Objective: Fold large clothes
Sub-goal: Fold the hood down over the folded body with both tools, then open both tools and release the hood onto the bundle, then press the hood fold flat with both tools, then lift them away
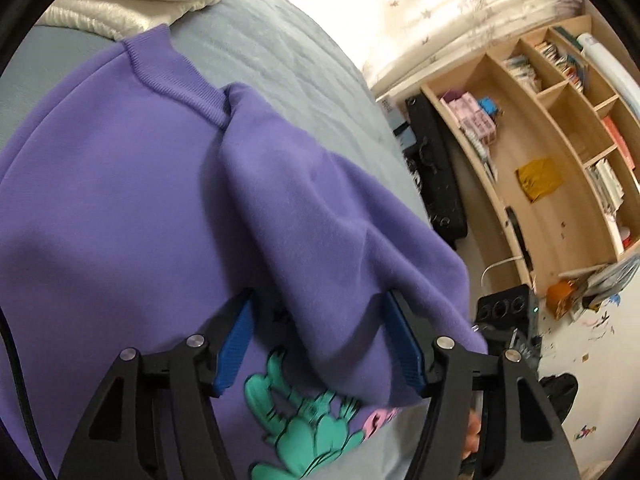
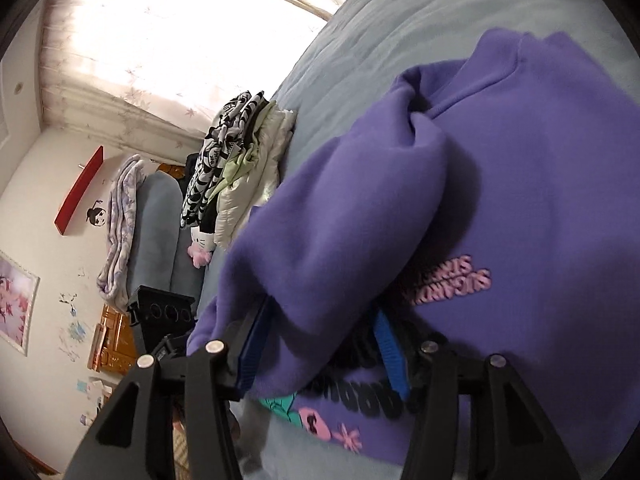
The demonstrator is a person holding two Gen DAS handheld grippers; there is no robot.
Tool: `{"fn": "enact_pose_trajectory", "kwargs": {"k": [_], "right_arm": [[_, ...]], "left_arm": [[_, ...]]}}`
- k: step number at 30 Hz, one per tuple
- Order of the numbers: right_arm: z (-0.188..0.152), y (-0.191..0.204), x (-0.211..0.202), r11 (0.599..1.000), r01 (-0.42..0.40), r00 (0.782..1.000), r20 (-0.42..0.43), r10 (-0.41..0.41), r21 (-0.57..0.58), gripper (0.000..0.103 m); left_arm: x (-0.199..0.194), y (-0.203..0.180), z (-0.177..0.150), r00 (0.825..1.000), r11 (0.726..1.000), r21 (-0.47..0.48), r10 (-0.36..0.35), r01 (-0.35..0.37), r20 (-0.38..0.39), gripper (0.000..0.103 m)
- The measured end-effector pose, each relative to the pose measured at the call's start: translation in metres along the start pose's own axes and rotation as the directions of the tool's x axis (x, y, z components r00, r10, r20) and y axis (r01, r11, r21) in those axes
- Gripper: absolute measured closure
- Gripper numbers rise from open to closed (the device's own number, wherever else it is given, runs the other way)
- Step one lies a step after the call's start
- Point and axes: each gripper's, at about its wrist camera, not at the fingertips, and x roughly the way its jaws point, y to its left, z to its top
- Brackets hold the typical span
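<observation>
Blue pads of the left gripper (image 1: 320, 340) stand apart at the bottom of its view, a purple sleeve fold lying loose between them; the right gripper (image 2: 320, 344) likewise, gripping nothing (both look just let go); sleeves seem folded in, so next comes a fresh grasp lower down; the purple sweatshirt (image 1: 120, 200), cactus print up, lies on the grey-blue bed (image 1: 280, 60).
</observation>
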Motion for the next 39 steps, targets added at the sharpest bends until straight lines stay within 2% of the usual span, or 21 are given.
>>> {"fn": "enact_pose_trajectory", "kwargs": {"k": [1, 3, 4, 5, 6, 8, 10, 12, 13, 14, 17, 19, 21, 23, 26, 29, 30, 32, 35, 37, 39], "right_arm": [[0.001, 0.002, 0.003, 1.000, 0.014, 1.000, 0.007, -0.014, -0.012, 0.051], [0.001, 0.007, 0.004, 0.998, 0.042, 0.999, 0.016, -0.041, -0.038, 0.059], [0.001, 0.012, 0.003, 0.996, 0.064, 0.998, 0.024, -0.063, -0.059, 0.078], [0.001, 0.018, 0.001, 0.992, 0.103, 0.994, 0.033, -0.100, -0.074, 0.085], [0.001, 0.021, -0.003, 0.989, 0.128, 0.991, 0.048, -0.124, -0.078, 0.085], [-0.001, 0.026, -0.015, 0.979, 0.194, 0.978, 0.092, -0.187, -0.070, 0.088], [-0.007, 0.023, -0.027, 0.968, 0.249, 0.964, 0.102, -0.245, -0.028, 0.088], [-0.018, 0.009, -0.025, 0.950, 0.310, 0.949, 0.054, -0.311, 0.020, 0.088], [-0.026, 0.001, -0.019, 0.941, 0.338, 0.941, 0.023, -0.338, 0.034, 0.088], [-0.037, -0.008, -0.012, 0.932, 0.360, 0.933, -0.001, -0.360, 0.040, 0.088], [-0.049, -0.009, -0.017, 0.937, 0.347, 0.937, 0.034, -0.349, 0.049, 0.088], [-0.049, -0.008, -0.023, 0.943, 0.329, 0.943, 0.026, -0.331, 0.052, 0.082], [-0.046, -0.003, -0.029, 0.938, 0.344, 0.939, 0.009, -0.344, 0.037, 0.078], [-0.047, 0.007, -0.038, 0.925, 0.380, 0.925, 0.030, -0.380, -0.001, 0.071], [-0.053, 0.027, -0.058, 0.899, 0.432, 0.898, 0.130, -0.421, -0.070, 0.071], [-0.058, 0.053, -0.069, 0.862, 0.473, 0.871, 0.246, -0.425, -0.182, 0.071], [-0.058, 0.060, -0.067, 0.854, 0.472, 0.872, 0.259, -0.416, -0.219, 0.071], [-0.057, 0.074, -0.057, 0.836, 0.468, 0.877, 0.269, -0.398, -0.288, 0.071], [-0.051, 0.088, -0.032, 0.811, 0.456, 0.886, 0.269, -0.377, -0.366, 0.071], [-0.045, 0.090, -0.012, 0.793, 0.457, 0.887, 0.269, -0.375, -0.402, 0.071], [-0.039, 0.084, 0.004, 0.769, 0.488, 0.872, 0.262, -0.413, -0.413, 0.071]], "left_arm": [[0.001, -0.003, 0.001, 1.000, 1.000, 0.001, 0.000, 0.000, 0.015, 0.046], [0.005, -0.011, 0.004, 0.999, 1.000, 0.014, 0.013, -0.013, 0.033, 0.086], [0.007, -0.020, 0.006, 0.996, 0.997, 0.033, 0.074, -0.075, 0.043, 0.089], [0.007, -0.027, 0.008, 0.991, 0.991, 0.044, 0.128, -0.130, 0.051, 0.091], [0.006, -0.036, 0.008, 0.979, 0.979, 0.055, 0.192, -0.196, 0.062, 0.092], [0.002, -0.050, 0.006, 0.946, 0.945, 0.064, 0.316, -0.321, 0.075, 0.093], [0.004, -0.053, -0.003, 0.917, 0.916, 0.044, 0.398, -0.399, 0.033, 0.093], [0.016, -0.047, -0.019, 0.880, 0.880, 0.034, 0.474, -0.473, -0.031, 0.092], [0.023, -0.044, -0.027, 0.857, 0.858, 0.044, 0.513, -0.511, -0.044, 0.092], [0.027, -0.042, -0.033, 0.844, 0.845, 0.049, 0.535, -0.533, -0.046, 0.091], [0.029, -0.046, -0.039, 0.834, 0.833, 0.055, 0.552, -0.550, -0.012, 0.086], [0.029, -0.051, -0.036, 0.830, 0.828, 0.078, 0.557, -0.555, -0.010, 0.079], [0.020, -0.053, -0.039, 0.826, 0.823, 0.087, 0.563, -0.561, 0.003, 0.066], [0.012, -0.059, -0.041, 0.814, 0.810, 0.092, 0.580, -0.579, 0.027, 0.056], [-0.002, -0.070, -0.045, 0.794, 0.790, 0.084, 0.601, -0.607, 0.089, 0.055], [-0.020, -0.092, -0.057, 0.768, 0.755, 0.150, 0.609, -0.638, 0.200, 0.055], [-0.021, -0.101, -0.060, 0.770, 0.749, 0.190, 0.594, -0.635, 0.233, 0.055], [-0.015, -0.116, -0.061, 0.787, 0.747, 0.254, 0.556, -0.614, 0.267, 0.055], [0.005, -0.130, -0.060, 0.822, 0.758, 0.319, 0.503, -0.569, 0.268, 0.057], [0.022, -0.132, -0.055, 0.841, 0.766, 0.348, 0.473, -0.540, 0.263, 0.062], [0.036, -0.124, -0.052, 0.838, 0.760, 0.354, 0.487, -0.545, 0.246, 0.066]]}}
